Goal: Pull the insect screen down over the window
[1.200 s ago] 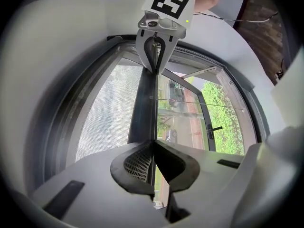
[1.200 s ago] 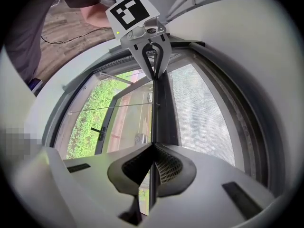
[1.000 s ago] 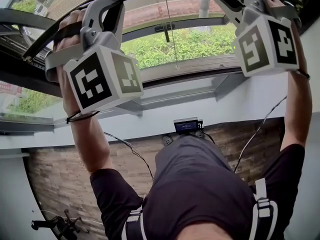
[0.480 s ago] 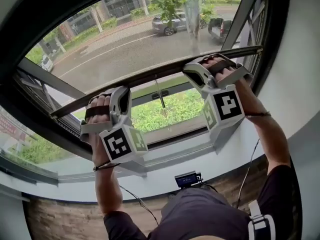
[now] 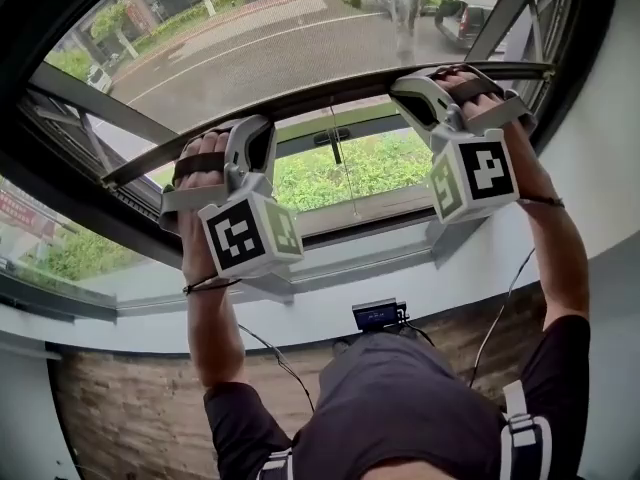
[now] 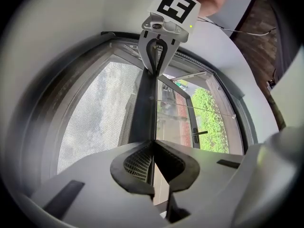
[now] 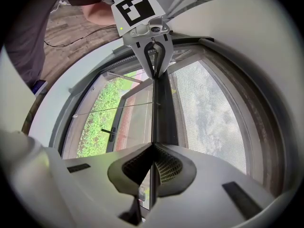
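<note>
The insect screen's dark bottom bar point(image 5: 330, 103) runs across the window, with grey mesh point(image 5: 250, 48) above it. My left gripper point(image 5: 266, 131) is shut on the bar's thin lip toward its left end, and my right gripper point(image 5: 410, 88) is shut on it toward the right. In the left gripper view the jaws point(image 6: 153, 145) pinch the bar point(image 6: 145, 99), mesh point(image 6: 95, 113) lies to the left, and the right gripper point(image 6: 158, 61) clamps the far end. The right gripper view mirrors this: jaws point(image 7: 152, 147) on the bar point(image 7: 164, 103), mesh point(image 7: 209, 113), left gripper point(image 7: 154, 61).
Below the bar the glass shows grass and a road. A black window handle point(image 5: 335, 140) sits on the lower sash, and a thin cord point(image 5: 347, 178) hangs from the bar. A small device point(image 5: 378, 315) lies on the white sill point(image 5: 300, 303). The dark window frame point(image 5: 560, 78) is close on the right.
Both grippers have come down a little with the screen bar still clamped in them. The head camera has tilted up, so more of the window shows.
</note>
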Demonstrator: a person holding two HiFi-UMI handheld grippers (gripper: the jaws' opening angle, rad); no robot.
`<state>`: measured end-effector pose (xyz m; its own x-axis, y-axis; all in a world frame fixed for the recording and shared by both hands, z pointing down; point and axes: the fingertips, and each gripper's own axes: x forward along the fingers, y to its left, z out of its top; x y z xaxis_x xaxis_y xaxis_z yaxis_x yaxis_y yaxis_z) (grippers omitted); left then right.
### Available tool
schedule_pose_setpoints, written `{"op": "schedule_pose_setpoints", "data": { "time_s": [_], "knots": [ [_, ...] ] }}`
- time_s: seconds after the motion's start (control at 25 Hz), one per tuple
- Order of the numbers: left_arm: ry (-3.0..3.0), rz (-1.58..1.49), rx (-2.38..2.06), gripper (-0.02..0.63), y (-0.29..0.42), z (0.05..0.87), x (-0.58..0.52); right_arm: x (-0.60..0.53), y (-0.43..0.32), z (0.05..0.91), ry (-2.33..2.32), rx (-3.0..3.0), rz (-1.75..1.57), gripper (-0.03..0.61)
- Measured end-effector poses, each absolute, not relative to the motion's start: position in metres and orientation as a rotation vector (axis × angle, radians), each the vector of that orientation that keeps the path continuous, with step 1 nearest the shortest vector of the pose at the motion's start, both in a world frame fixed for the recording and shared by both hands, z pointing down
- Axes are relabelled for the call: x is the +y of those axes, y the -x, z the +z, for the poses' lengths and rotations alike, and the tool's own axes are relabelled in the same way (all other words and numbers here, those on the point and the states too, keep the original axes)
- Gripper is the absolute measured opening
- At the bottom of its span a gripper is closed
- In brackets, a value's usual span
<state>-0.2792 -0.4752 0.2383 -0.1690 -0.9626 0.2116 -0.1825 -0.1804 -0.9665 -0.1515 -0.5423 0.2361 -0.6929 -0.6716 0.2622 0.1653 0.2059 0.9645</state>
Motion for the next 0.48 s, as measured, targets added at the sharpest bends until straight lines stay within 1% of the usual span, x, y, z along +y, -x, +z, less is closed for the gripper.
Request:
{"op": "schedule_pose_setpoints", "data": {
  "time_s": [0.2,0.48],
  "knots": [
    [1.389,-1.465,1.359,0.021,0.283,0.238,-0.477,-0.545,0.152,0.234,-0.464,-1.778,-1.555,0.02],
    [1.546,-1.525,1.308,0.021,0.28,0.304,-0.483,-0.551,0.151,0.298,-0.363,-1.803,-1.462,0.02]
  ]
}}
